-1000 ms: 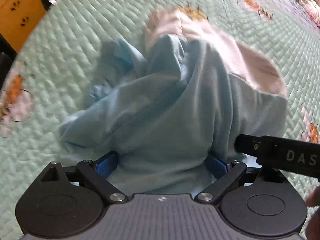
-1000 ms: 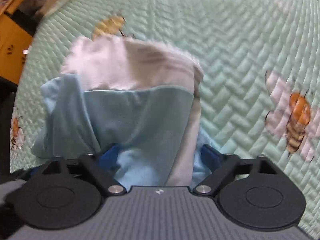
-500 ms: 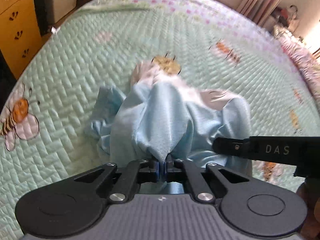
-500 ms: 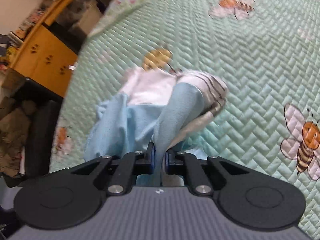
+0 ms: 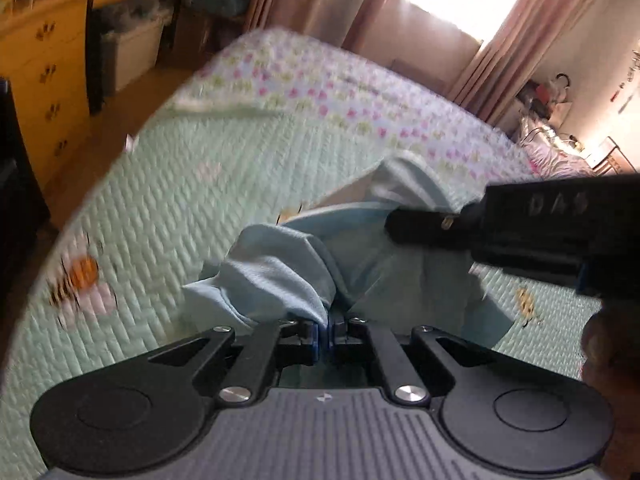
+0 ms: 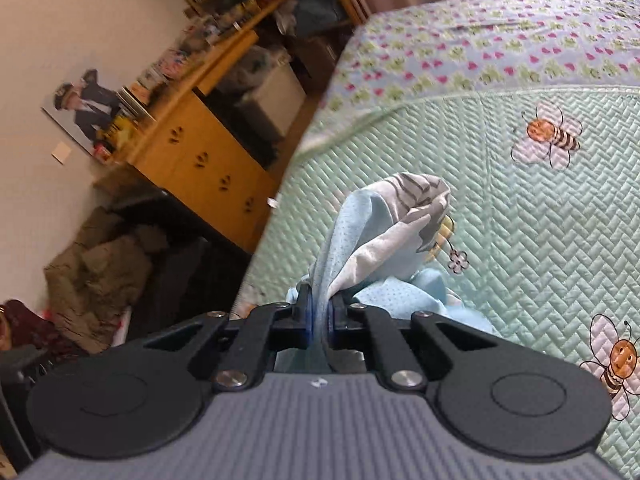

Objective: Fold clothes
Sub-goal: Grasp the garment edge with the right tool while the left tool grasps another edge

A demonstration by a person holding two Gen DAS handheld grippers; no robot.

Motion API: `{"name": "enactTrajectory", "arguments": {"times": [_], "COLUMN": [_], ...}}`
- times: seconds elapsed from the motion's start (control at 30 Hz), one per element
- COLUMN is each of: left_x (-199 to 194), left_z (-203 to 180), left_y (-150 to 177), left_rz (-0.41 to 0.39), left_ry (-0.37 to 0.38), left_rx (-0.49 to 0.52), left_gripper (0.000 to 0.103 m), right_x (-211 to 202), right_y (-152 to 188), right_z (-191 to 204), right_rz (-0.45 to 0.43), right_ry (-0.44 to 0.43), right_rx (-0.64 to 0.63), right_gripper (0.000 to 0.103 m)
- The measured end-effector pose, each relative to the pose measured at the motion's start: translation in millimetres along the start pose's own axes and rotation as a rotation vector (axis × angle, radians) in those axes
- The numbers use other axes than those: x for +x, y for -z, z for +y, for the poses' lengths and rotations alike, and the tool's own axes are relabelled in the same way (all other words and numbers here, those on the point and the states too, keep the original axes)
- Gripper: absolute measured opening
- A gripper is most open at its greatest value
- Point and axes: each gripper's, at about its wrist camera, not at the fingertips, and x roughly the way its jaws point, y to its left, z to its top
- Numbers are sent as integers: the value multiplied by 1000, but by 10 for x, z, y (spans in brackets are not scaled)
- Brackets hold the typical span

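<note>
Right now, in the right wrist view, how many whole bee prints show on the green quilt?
2. One bee print sits far up on the green quilt; another bee print lies near the right edge. The garment hides part of a third.

One light-blue garment [image 5: 288, 276], two tools [image 5: 327, 326] [image 6: 319, 316], one quilted bedspread [image 6: 520, 240], one yellow dresser [image 6: 200, 160].

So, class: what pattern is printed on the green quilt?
Bees, on the quilt; clearest in the right wrist view.
</note>
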Motion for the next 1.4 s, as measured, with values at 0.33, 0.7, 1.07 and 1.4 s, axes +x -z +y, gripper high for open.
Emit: {"name": "enactTrajectory", "arguments": {"times": [0.33,0.7,1.07,1.4], "left_x": [-632,-651,-231,183], "left_z": [-1534,-3945,-5089,-5019], "left_y": [-237,109,591,1055], "left_rz": [-76,-131,-19,105], "left_ry": [31,192,322,322], "left_rx": [224,437,597,633], "left_gripper": [3,4,4,19], "right_x": [-1314,-3266,-4128,-3792], "right_y": [-161,-224,-25,542], "right_z": [-542,-1917,-2818,-3548], "right_rz": [-165,-394,-513,-348], "right_ry": [-55,19,209,372], "right_rx": [61,88,133,373], "right_gripper": [8,6,1,26]}}
